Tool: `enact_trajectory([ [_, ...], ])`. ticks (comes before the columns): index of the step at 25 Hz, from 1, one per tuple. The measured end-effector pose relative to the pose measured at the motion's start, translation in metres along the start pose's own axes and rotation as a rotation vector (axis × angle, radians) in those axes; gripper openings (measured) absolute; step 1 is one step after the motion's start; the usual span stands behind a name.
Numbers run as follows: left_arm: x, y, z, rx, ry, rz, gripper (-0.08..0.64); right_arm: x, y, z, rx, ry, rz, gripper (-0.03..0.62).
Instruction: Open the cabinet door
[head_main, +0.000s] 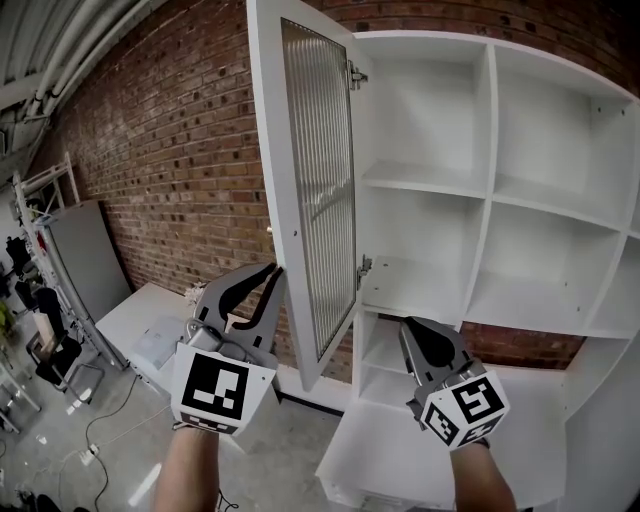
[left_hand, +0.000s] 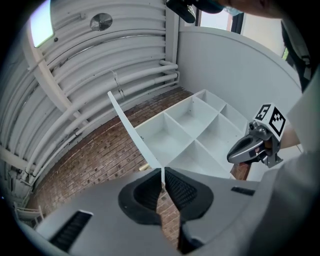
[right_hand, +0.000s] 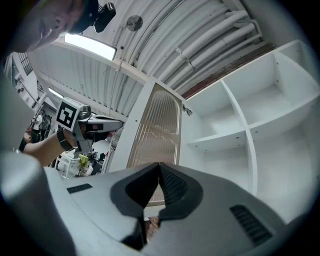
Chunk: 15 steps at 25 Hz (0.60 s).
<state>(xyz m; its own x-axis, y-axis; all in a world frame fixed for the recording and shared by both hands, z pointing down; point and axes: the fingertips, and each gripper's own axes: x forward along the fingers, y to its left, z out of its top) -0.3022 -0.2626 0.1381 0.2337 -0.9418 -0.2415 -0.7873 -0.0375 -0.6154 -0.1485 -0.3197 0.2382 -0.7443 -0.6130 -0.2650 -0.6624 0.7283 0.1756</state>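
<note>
The white cabinet (head_main: 490, 180) has bare shelves, and its door (head_main: 318, 190), a white frame round ribbed glass, stands swung wide on hinges at its right side. My left gripper (head_main: 272, 270) is shut, with its tips at the door's free left edge just under a small knob (head_main: 268, 230). In the left gripper view the door (left_hand: 132, 127) shows edge-on, running down to the left gripper (left_hand: 162, 172). I cannot tell whether the jaws pinch the edge. My right gripper (head_main: 415, 328) is shut and holds nothing, low before the open cabinet. In the right gripper view it (right_hand: 159, 167) faces the door (right_hand: 157, 125).
A brick wall (head_main: 180, 150) runs behind and to the left of the cabinet. A low white table (head_main: 150, 320) and a grey panel (head_main: 85, 255) stand at the left, with cables on the floor (head_main: 100, 420). A white lower unit (head_main: 400, 450) juts out beneath the shelves.
</note>
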Motion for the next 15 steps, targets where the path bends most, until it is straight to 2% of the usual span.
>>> enact_trajectory([
  [5, -0.004, -0.029, 0.000, -0.060, 0.006, -0.029, 0.021, -0.009, -0.009, -0.003, 0.000, 0.002, 0.007, 0.005],
  [10, -0.006, -0.060, -0.001, -0.192, 0.000, -0.062, 0.018, -0.022, -0.020, -0.009, -0.007, 0.013, 0.002, 0.005],
  [15, -0.001, -0.093, -0.012, -0.286, 0.016, -0.079, 0.018, -0.039, -0.038, -0.016, -0.011, 0.024, -0.025, 0.005],
])
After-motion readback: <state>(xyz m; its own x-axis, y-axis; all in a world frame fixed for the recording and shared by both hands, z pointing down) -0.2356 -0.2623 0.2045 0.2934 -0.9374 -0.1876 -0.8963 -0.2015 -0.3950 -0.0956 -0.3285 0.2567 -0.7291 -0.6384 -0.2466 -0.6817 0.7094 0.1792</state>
